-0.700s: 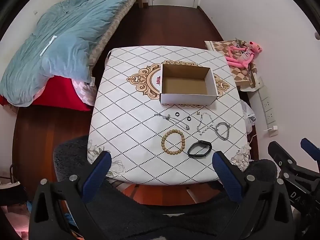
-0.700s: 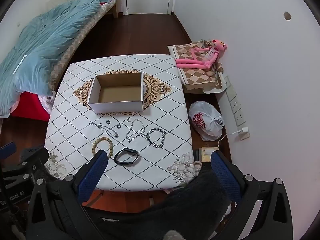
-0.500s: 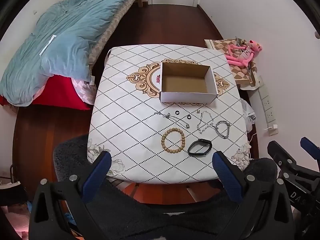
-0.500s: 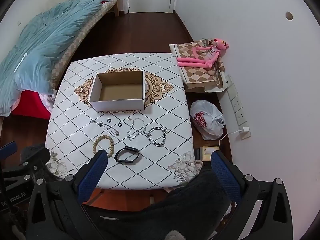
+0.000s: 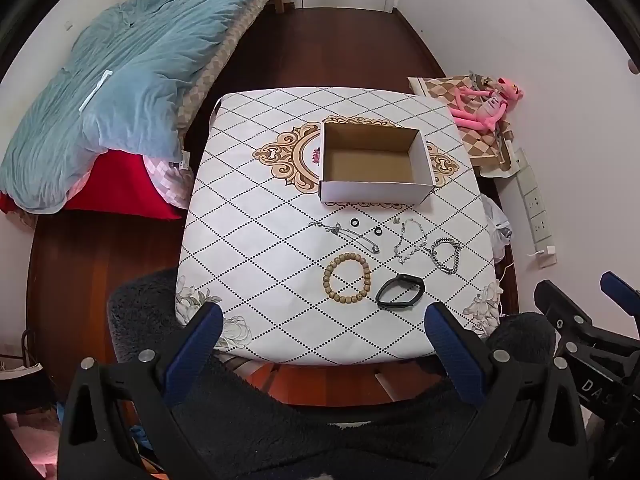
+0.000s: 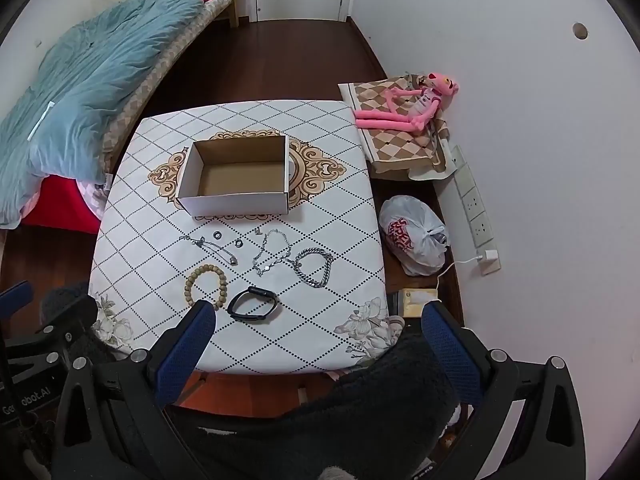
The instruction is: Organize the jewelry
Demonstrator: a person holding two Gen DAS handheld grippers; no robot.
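Note:
An empty open cardboard box (image 5: 375, 162) (image 6: 236, 178) stands mid-table. In front of it lie a wooden bead bracelet (image 5: 347, 283) (image 6: 205, 285), a black band (image 5: 400, 291) (image 6: 253, 304), a heavy silver chain bracelet (image 5: 445, 255) (image 6: 314, 266), a thin silver chain (image 5: 409, 240) (image 6: 272, 251), a silver necklace (image 5: 346, 233) (image 6: 210, 247) and two small black rings (image 5: 354, 222) (image 6: 239, 243). My left gripper (image 5: 322, 338) and right gripper (image 6: 316, 334) are both open and empty, held high above the table's near edge.
The table (image 5: 248, 240) has a white diamond-pattern cloth. A bed with a blue quilt (image 5: 120, 80) is at left. A pink plush toy (image 6: 404, 108) on a checked cushion, a plastic bag (image 6: 414, 236) and wall sockets (image 6: 476, 208) are at right. A dark fuzzy seat (image 5: 140, 312) sits below the near edge.
Both views have shifted slightly; the table sits a little higher in frame. Both grippers stay open and the jewelry has not moved.

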